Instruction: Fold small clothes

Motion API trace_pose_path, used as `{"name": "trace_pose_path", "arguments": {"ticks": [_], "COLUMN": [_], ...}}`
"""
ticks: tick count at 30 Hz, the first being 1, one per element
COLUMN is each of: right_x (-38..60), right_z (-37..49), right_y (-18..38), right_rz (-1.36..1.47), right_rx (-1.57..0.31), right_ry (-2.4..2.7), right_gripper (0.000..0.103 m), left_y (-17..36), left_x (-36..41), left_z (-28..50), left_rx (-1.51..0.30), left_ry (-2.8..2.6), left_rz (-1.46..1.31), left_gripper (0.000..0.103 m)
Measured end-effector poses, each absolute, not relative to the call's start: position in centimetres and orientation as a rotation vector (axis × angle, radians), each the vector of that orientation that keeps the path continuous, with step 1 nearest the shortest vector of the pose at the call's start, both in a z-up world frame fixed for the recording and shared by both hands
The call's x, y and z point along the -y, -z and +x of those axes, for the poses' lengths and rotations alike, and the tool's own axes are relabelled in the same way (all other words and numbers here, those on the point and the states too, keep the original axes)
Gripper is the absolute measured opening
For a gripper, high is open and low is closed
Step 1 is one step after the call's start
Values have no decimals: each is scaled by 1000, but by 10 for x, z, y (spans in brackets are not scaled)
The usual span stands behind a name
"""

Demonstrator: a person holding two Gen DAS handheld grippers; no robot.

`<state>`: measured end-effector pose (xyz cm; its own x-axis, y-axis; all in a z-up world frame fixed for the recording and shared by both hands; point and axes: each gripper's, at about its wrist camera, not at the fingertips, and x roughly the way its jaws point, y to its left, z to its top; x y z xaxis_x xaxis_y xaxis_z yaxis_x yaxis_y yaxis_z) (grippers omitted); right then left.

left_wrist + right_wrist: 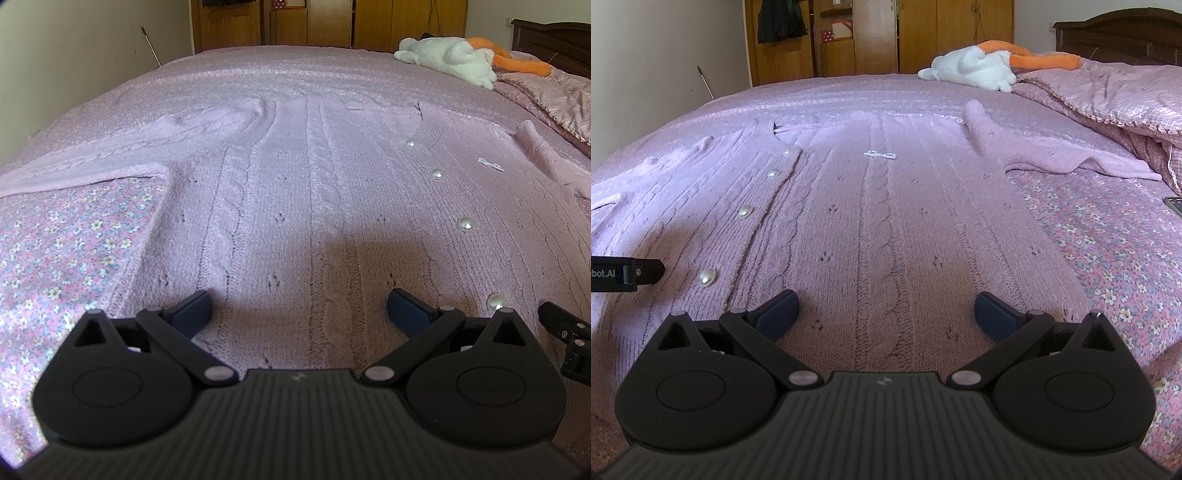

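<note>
A pink cable-knit cardigan (295, 206) lies spread flat on the bed, front up, with a row of pearl buttons (466, 223) down its placket. In the right wrist view the same cardigan (886, 221) fills the middle, its buttons (745, 211) at the left and a small bead bow (880, 154) on the chest. One sleeve (129, 147) stretches left, the other sleeve (1034, 147) stretches right. My left gripper (299, 310) hovers open over the hem's left half. My right gripper (886, 312) hovers open over the hem's right half. Neither holds anything.
A floral sheet (66, 251) borders the cardigan on both sides, over a pink bedspread (812, 96). A white and orange plush toy (975, 68) and a rumpled quilt (1108, 96) lie at the bed's far right. Wooden wardrobes (879, 37) stand behind.
</note>
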<state>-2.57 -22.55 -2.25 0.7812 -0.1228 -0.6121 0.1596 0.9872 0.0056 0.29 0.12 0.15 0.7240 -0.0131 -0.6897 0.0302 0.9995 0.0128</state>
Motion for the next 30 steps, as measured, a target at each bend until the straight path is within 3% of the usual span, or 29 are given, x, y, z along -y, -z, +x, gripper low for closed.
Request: {"name": "trace_pose_path", "arguments": {"ticks": [11,20,30], "right_x": [275,358,471], "right_z": [-17,7,49], "right_y": [-4,-29,-15], "right_rz": [221,334,469], "right_rx": [-745,-660,-607], "right_ry": [-93,-96,78], "right_gripper": [103,103,103], "left_y": [-17,-33,-41], "left_x": [-7,-3,20], "left_z": [21,35,49], "left_rx": [-869,-890,-901], "left_ry": [1,-53,-68], "left_rz": [-51,-66,3], "left_gripper": [103,103,103]}}
